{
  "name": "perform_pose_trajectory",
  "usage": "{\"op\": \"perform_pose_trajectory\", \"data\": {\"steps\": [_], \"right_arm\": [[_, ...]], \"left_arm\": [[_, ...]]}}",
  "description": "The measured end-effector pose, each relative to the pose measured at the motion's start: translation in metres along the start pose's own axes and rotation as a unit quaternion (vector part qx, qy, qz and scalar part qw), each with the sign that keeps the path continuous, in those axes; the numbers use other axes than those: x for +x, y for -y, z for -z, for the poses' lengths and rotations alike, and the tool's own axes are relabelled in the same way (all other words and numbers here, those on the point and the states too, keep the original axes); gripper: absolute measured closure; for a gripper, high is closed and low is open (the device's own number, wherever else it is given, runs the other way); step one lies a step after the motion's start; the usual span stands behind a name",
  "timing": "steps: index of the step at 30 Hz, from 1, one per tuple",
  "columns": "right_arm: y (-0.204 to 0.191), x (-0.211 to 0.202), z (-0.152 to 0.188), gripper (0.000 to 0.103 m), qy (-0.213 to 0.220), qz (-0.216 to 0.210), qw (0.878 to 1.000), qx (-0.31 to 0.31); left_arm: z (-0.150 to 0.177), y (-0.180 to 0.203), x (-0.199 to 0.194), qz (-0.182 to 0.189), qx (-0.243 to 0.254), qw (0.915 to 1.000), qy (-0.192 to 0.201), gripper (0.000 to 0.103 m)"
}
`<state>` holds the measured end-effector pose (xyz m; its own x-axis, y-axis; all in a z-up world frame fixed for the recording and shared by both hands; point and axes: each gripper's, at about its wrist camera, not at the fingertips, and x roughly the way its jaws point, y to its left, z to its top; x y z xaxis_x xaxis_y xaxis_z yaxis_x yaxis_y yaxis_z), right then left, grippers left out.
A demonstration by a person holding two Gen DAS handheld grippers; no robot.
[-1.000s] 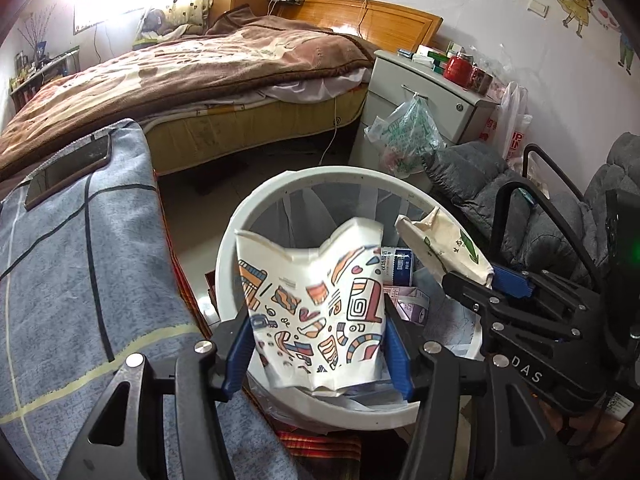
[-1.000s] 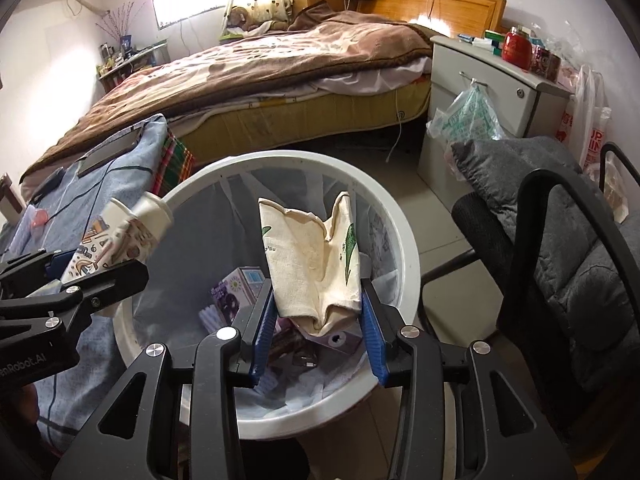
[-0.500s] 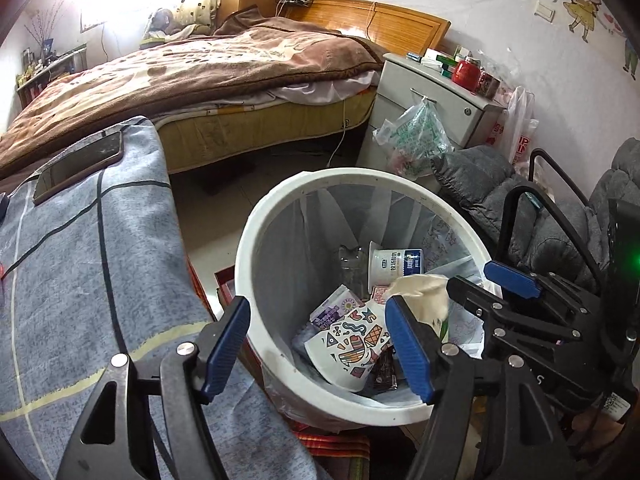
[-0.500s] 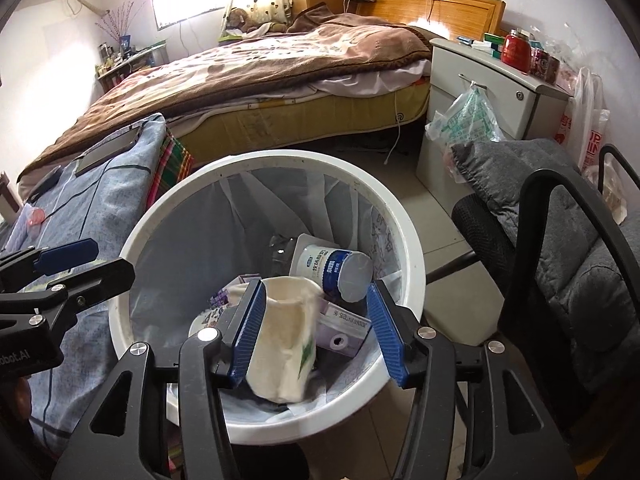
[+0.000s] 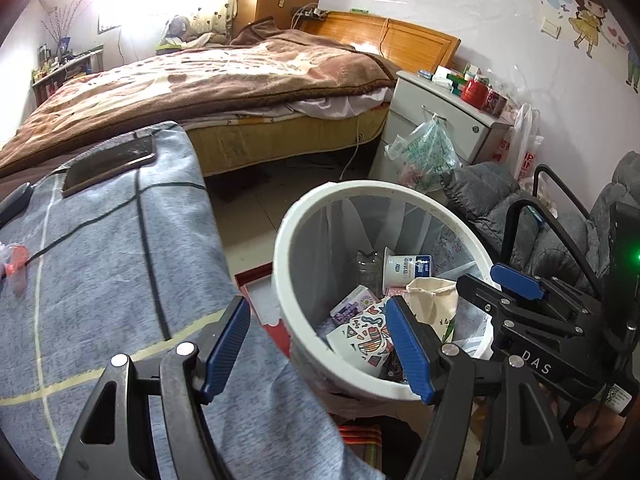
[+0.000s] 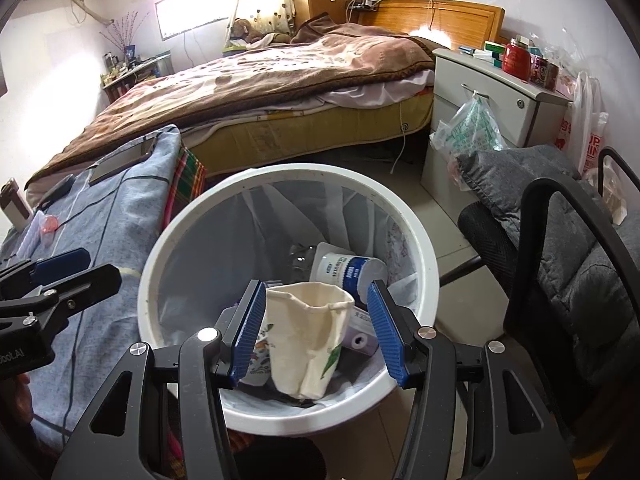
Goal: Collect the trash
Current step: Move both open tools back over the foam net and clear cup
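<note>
A round white trash bin [image 5: 288,280] [image 6: 152,280] with a clear liner stands on the floor. Inside lie a patterned paper cup [image 5: 360,336], a cream paper cup with green print [image 6: 308,340] [image 5: 434,300], a blue-and-white cup [image 6: 344,272] [image 5: 408,268] and a small purple carton [image 5: 350,308]. My left gripper [image 5: 320,354] is open and empty above the bin's near-left rim. My right gripper [image 6: 318,340] is open and empty above the bin, with the cream cup lying below between its fingers. The right gripper also shows in the left wrist view [image 5: 516,300].
A low surface under a blue-grey checked cloth [image 5: 100,260] holds a phone [image 5: 108,164] at left. A bed [image 6: 260,84], a white nightstand [image 6: 492,108] with a hanging plastic bag [image 6: 468,132], and a grey cushioned black chair [image 6: 560,240] surround the bin.
Both grippers opened and dropped their paper cups into the bin. The left gripper has since drifted left and back from the bin; the cream cup settled upright-ish among the trash.
</note>
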<state>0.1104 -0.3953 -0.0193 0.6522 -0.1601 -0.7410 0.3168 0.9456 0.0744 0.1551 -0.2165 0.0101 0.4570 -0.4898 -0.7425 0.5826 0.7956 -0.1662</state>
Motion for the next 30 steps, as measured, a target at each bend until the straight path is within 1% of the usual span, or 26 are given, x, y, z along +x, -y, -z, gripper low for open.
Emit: {"op": "perform_pose_trajectory", "data": {"steps": [8,13,17,19,22,24,30], "right_arm": [[-0.027,-0.007,-0.004,0.048,0.017,-0.019,1.0,-0.011],[-0.049,-0.008,-0.008,0.048,0.025,-0.042,0.999,-0.023],[-0.07,-0.008,-0.01,0.048,0.029,-0.055,0.997,-0.039],[-0.081,-0.007,-0.011,0.048,0.03,-0.062,0.997,-0.046],[-0.099,-0.007,-0.013,0.048,0.032,-0.077,0.995,-0.054],[-0.11,-0.006,-0.014,0.048,0.032,-0.086,0.994,-0.062],[-0.148,-0.001,-0.019,0.048,0.028,-0.111,0.989,-0.09]], "left_arm": [[0.004,-0.029,-0.026,-0.024,-0.019,0.9992,0.026,0.031],[0.008,-0.053,-0.043,-0.044,-0.033,0.9976,0.042,0.031],[0.014,-0.072,-0.055,-0.08,-0.04,0.9944,0.055,0.031],[0.017,-0.085,-0.062,-0.087,-0.052,0.9931,0.059,0.031],[0.022,-0.103,-0.069,-0.106,-0.061,0.9905,0.062,0.031],[0.026,-0.118,-0.075,-0.109,-0.072,0.9894,0.063,0.031],[0.035,-0.161,-0.091,-0.14,-0.101,0.9828,0.067,0.031]]}}
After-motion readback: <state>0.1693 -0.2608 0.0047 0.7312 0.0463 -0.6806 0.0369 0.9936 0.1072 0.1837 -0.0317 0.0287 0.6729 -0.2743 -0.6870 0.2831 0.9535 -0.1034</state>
